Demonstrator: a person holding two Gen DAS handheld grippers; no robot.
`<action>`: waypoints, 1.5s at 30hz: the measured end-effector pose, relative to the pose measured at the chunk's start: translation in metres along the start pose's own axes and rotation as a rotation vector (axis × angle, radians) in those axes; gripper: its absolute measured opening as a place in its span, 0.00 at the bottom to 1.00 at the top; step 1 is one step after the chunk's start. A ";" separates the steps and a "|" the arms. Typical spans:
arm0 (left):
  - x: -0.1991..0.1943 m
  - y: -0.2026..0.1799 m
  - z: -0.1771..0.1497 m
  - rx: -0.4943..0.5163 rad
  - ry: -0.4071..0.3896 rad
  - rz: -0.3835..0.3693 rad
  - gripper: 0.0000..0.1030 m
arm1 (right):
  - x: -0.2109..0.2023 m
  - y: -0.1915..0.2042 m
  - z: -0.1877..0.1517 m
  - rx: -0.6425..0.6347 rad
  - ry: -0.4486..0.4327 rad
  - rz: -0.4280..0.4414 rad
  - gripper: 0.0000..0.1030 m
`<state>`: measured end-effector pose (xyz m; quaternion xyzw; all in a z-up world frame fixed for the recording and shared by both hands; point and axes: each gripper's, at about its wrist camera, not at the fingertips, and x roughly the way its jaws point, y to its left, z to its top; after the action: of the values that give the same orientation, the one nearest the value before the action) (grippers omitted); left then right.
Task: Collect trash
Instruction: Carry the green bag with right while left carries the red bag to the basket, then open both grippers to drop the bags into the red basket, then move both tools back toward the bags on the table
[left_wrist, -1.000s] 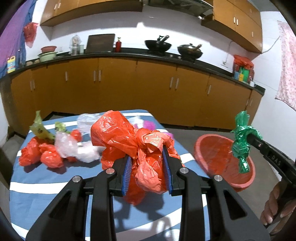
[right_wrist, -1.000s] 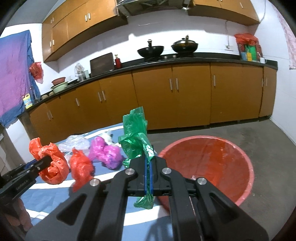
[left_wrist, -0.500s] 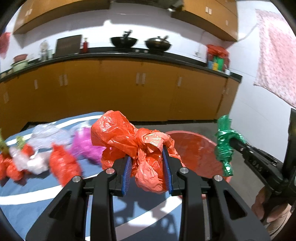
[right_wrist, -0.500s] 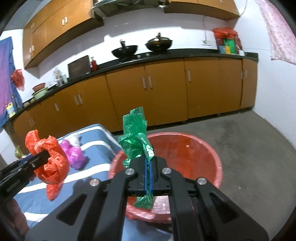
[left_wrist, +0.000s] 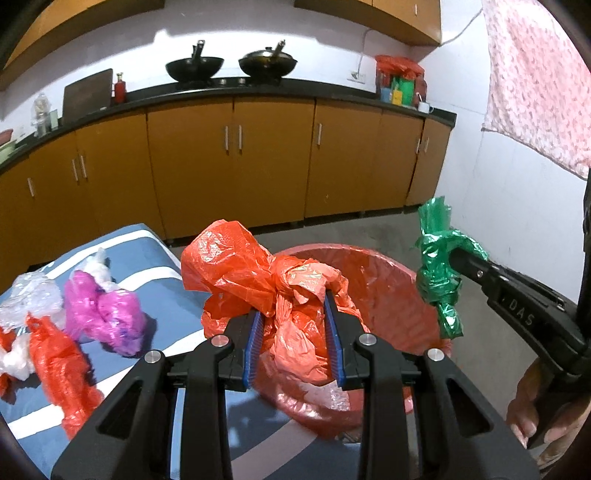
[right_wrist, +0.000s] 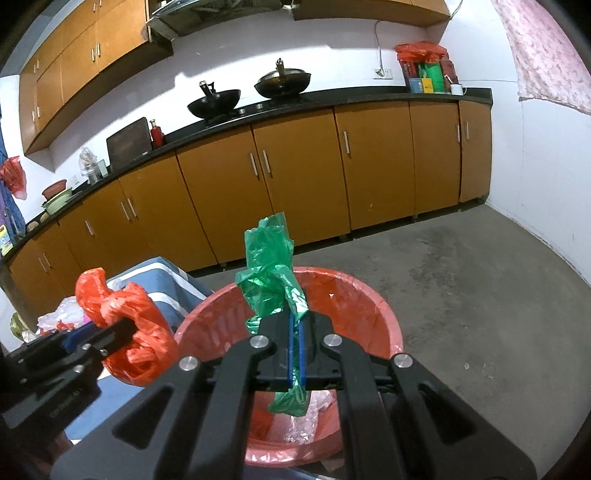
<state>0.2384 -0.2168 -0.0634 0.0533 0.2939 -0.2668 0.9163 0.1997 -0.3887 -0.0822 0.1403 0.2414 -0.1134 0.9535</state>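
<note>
A: What lies at nine o'clock?
B: A pink bag (left_wrist: 105, 317), a clear bag (left_wrist: 31, 301) and a red bag (left_wrist: 61, 369) rest on the blue striped surface (left_wrist: 155, 258).
A: And the left gripper (left_wrist: 293, 345)?
B: Its jaws clench a crumpled red bag (left_wrist: 258, 280) at the red basin (left_wrist: 391, 280)'s near rim.
A: At three o'clock?
B: The right gripper (right_wrist: 295, 354)'s jaws pinch a twisted green bag (right_wrist: 271, 273) above the basin.

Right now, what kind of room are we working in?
Most likely a home kitchen: two black woks sit on a dark countertop above a row of orange-brown cabinets, with more cabinets mounted on the wall above.
</note>
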 end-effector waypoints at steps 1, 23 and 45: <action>0.003 -0.001 0.000 0.003 0.004 -0.002 0.30 | 0.003 -0.001 0.000 0.000 0.002 -0.001 0.04; 0.045 -0.009 -0.004 0.020 0.081 -0.021 0.50 | 0.023 -0.016 -0.002 0.036 0.022 0.011 0.26; -0.083 0.089 -0.056 -0.042 -0.090 0.300 0.85 | -0.017 0.067 -0.012 -0.124 -0.028 0.104 0.79</action>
<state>0.1994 -0.0891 -0.0673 0.0654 0.2467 -0.1227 0.9591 0.1991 -0.3192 -0.0698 0.0920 0.2271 -0.0504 0.9682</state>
